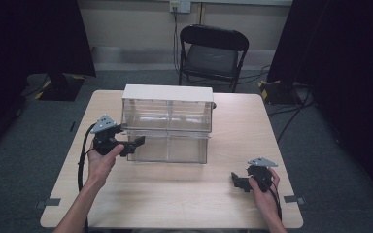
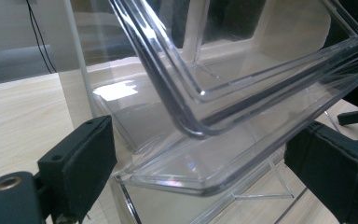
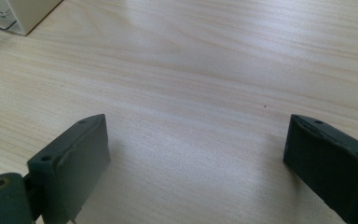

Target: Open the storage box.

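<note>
A clear plastic drawer cabinet (image 1: pixel 167 114) with a white top stands at the middle of the wooden table (image 1: pixel 189 194). Its lower drawers sit pulled forward a little. My left gripper (image 1: pixel 137 144) is at the front left corner of the lower left drawer (image 1: pixel 150 148). In the left gripper view the jaws of the left gripper (image 2: pixel 205 172) stand wide, with the drawer's clear front lip (image 2: pixel 191 175) between them and no pad pressing on it. My right gripper (image 1: pixel 236 180) rests low over bare table near the right front, and its jaws (image 3: pixel 196 154) are open with nothing between them.
A black folding chair (image 1: pixel 212 53) stands behind the table, with dark curtains on both sides. A corner of the cabinet's white base (image 3: pixel 25 16) shows at the top left of the right gripper view. Bare wood (image 3: pixel 191 70) lies ahead of the right gripper.
</note>
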